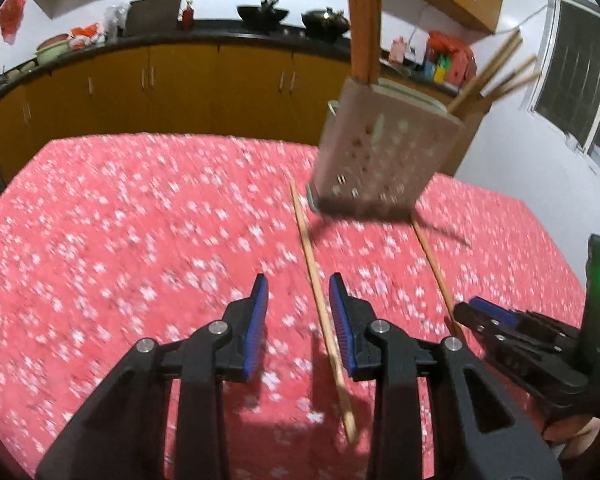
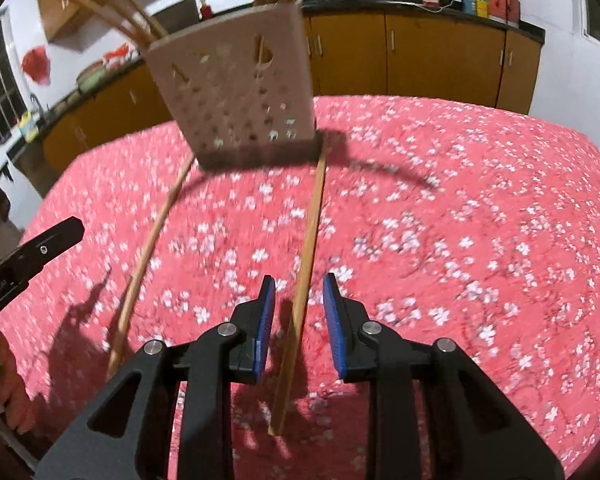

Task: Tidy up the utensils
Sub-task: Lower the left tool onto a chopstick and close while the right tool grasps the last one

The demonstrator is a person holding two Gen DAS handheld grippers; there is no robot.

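Both sets of fingers are sitting part open, gripping nothing. The left gripper [image 1: 299, 284] is straddling one chopstick [image 1: 320, 304]; the right gripper [image 2: 299, 285] is straddling the other chopstick [image 2: 306, 264]. Both sticks are lying flat on the pink tablecloth [image 1: 120, 220], far tips reaching the perforated holder [image 2: 236, 92]. Sticks look light, stiff, thin — likely to roll; best pinching mid-shaft, square on.

tablecloth [image 1: 140, 220] pink, white blossoms | holder [image 1: 384, 152] grey, perforated | chopsticks [image 1: 320, 304] tan
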